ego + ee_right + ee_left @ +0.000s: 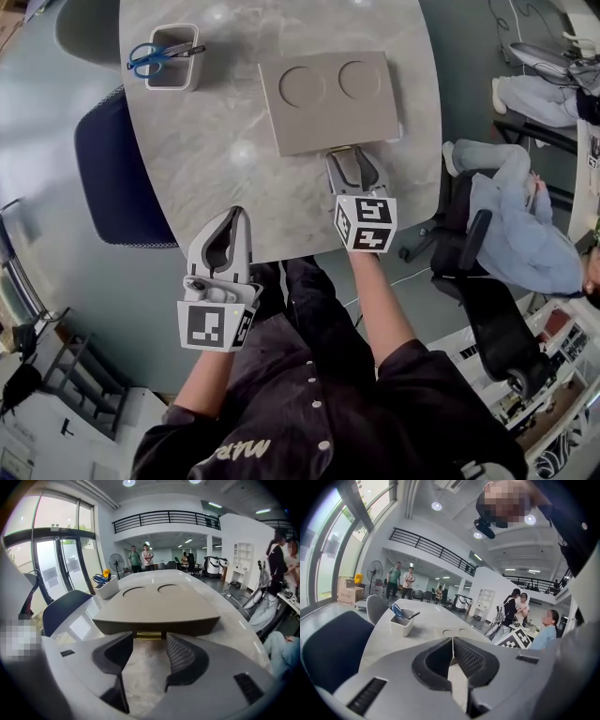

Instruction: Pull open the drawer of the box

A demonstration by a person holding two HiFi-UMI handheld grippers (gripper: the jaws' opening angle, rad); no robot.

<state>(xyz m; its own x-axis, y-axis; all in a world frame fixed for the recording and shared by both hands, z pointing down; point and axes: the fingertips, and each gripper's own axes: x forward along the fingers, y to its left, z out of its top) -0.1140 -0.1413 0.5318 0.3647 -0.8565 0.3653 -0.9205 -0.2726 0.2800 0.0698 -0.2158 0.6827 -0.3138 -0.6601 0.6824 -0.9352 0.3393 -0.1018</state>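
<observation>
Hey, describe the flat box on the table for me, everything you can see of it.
The box is a flat, grey-beige rectangular case with two shallow round recesses on top. It lies flat on the marbled table, slightly skewed. A small gold handle sits mid near edge; the drawer looks shut. The right tool, jaws apart, faces that handle without gripping it.

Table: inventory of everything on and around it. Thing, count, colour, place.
table: one, grey marble, centre
box: one, tan, on table, two round recesses on top
handle: one, brass, box's near edge
tub: one, white, table's far left
scissors: one pair, blue, in tub
chair: one, dark blue, left of table
seated person: one, pale top, right
left tool: shut, empty, table's near edge
right tool: open, before handle
</observation>
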